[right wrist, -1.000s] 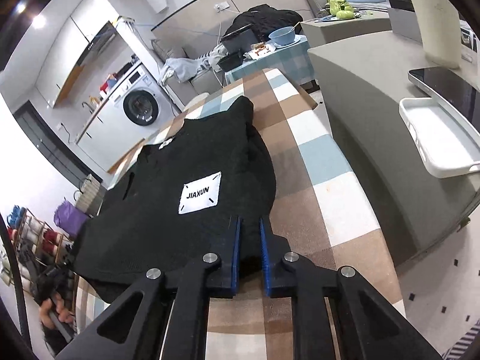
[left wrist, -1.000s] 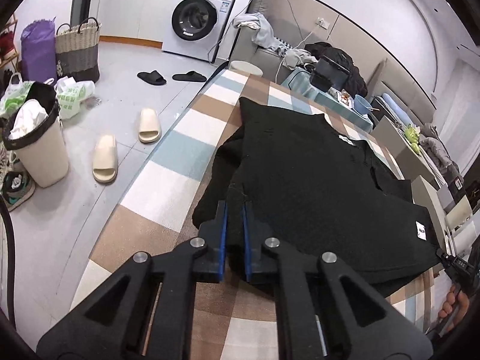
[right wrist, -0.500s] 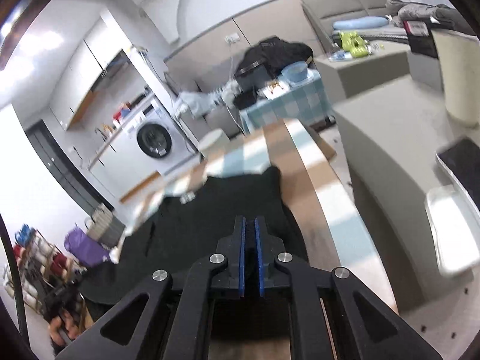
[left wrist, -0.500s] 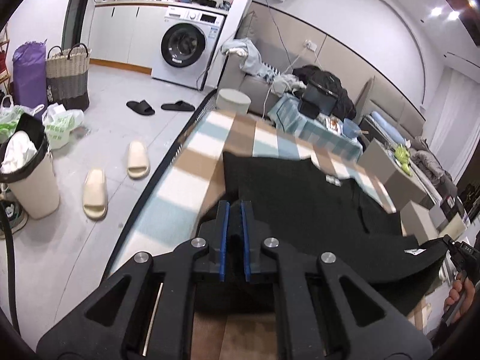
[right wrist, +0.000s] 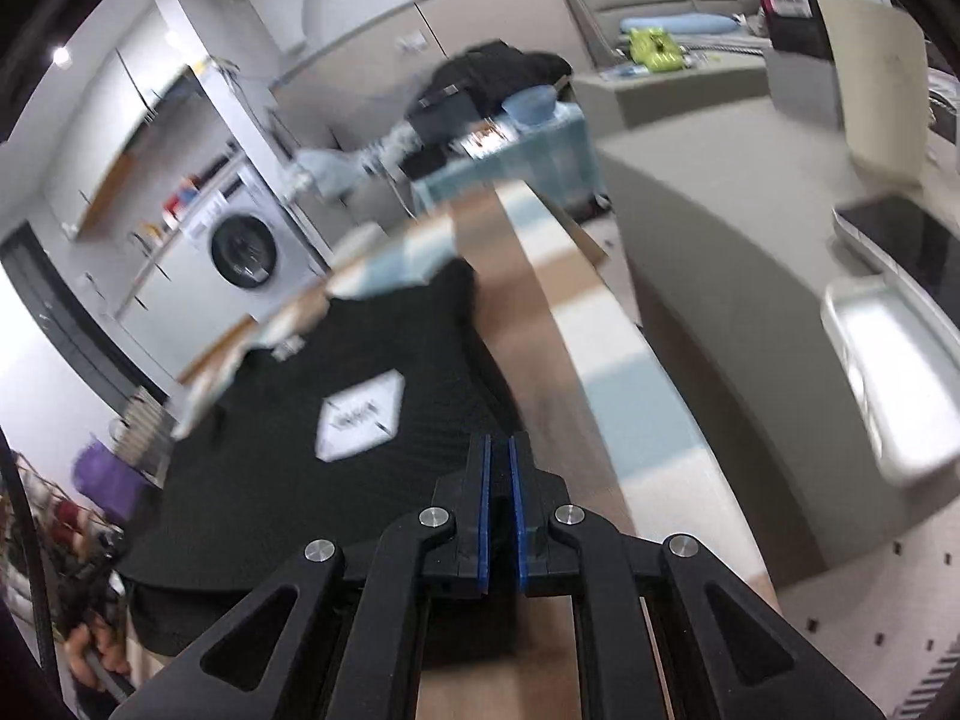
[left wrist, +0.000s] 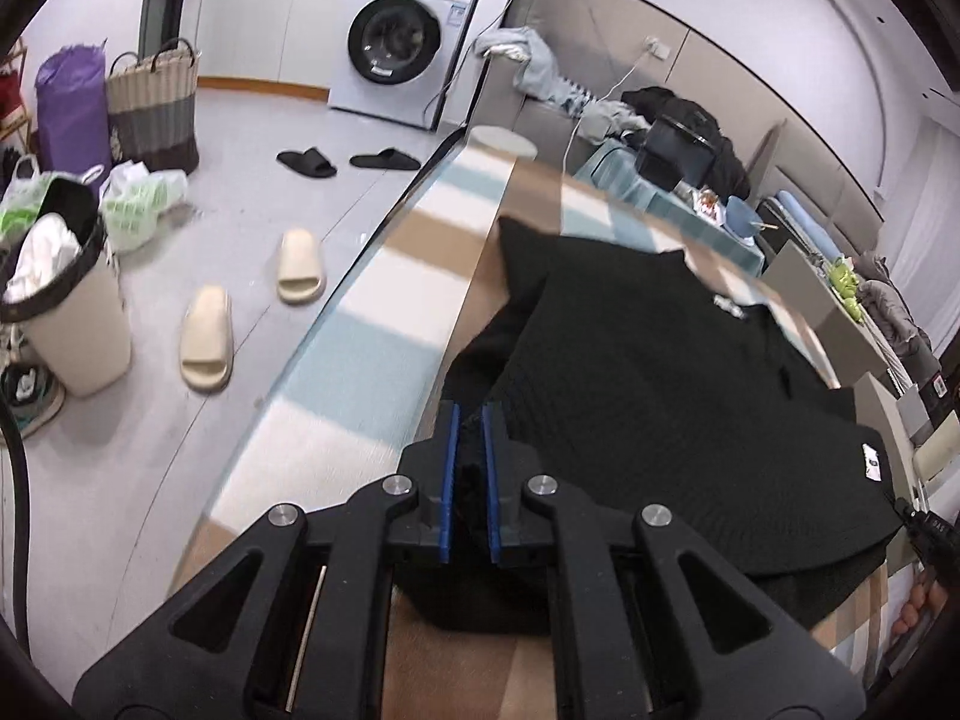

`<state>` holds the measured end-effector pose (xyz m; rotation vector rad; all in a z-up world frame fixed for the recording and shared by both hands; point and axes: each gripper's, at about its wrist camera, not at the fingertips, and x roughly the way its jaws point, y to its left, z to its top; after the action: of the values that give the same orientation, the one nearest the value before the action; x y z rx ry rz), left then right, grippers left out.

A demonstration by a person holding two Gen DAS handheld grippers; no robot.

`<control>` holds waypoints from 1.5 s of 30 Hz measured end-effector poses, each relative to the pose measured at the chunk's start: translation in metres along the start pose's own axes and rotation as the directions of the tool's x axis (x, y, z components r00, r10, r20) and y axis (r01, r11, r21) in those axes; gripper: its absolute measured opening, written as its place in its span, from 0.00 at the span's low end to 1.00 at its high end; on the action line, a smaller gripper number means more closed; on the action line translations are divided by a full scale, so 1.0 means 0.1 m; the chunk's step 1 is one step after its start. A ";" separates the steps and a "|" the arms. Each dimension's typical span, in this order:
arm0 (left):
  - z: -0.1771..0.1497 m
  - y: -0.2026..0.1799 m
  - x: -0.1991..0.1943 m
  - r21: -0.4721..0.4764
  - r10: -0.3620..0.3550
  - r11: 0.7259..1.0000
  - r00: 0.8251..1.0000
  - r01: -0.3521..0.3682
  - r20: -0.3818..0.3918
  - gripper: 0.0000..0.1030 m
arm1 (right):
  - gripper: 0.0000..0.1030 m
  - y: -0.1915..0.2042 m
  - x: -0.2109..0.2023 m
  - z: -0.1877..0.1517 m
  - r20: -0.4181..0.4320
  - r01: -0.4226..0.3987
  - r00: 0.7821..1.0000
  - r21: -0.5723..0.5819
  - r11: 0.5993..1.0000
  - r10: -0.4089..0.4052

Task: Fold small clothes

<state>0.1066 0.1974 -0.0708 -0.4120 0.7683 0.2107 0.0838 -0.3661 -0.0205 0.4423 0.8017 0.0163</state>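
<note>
Left wrist view, biggest thing first: the checked table (left wrist: pixel 384 360) w/ the black top (left wrist: pixel 660 372) spread across it, collar end toward the far end of the table, hem end at the near end by both tools. White patch (right wrist: pixel 360 414) on the top shows in the right wrist view, roughly mid-garment, pretty blurred.

Left gripper (left wrist: pixel 471 468) is pinching the top's near left corner, blue pads pressed together w/ black fabric between them. Right gripper (right wrist: pixel 501 516) does the same at the near right corner, jaws squeezed tight on the cloth. The near edge looks lifted off the table a bit btw, w/ a second layer of fabric underneath.

Imo this is the hem-to-collar fold, just at the carry part. Next move prob needs both hands going toward the far end of the table together, same height, so the edge stays straight, then lay it down near the collar before letting go. If one hand leads, the fold goes crooked.

Small stuff: slippers (left wrist: pixel 207 339) on the floor beside the table, irrelevant.
</note>
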 end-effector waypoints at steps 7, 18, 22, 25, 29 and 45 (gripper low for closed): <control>-0.28 0.14 0.03 -0.016 0.026 1.000 0.999 -0.027 -0.030 0.23 | 0.13 -0.02 0.09 -0.08 -0.060 0.046 0.997 -0.036 0.998 -0.048; -0.41 0.14 -0.23 -0.063 -0.056 0.997 0.997 0.053 -0.052 0.44 | 0.38 0.08 -0.01 -0.10 -0.082 -0.036 0.996 -0.006 0.999 0.035; -0.47 0.07 -0.34 -0.075 -0.100 0.993 0.993 0.095 -0.056 0.44 | 0.39 0.03 -0.11 -0.21 -0.107 -0.119 0.986 0.067 0.991 0.126; -0.51 0.03 -0.39 -0.082 -0.136 0.988 0.989 0.131 -0.056 0.44 | 0.39 0.01 -0.20 -0.32 -0.119 -0.182 0.973 0.119 0.976 0.196; -0.54 -0.04 -0.41 -0.082 -0.153 0.986 0.986 0.148 -0.072 0.44 | 0.42 0.02 -0.12 -0.45 -0.163 -0.252 0.946 0.182 0.950 0.282; -0.65 -0.05 -0.44 -0.104 -0.191 0.978 0.975 0.180 -0.114 0.44 | 0.51 0.18 0.08 -0.30 -0.147 -0.345 0.911 0.243 0.907 0.386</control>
<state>0.0364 0.1633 -0.0800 -0.5866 0.8381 0.0455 0.0716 -0.3368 -0.0369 0.8009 0.9045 0.3327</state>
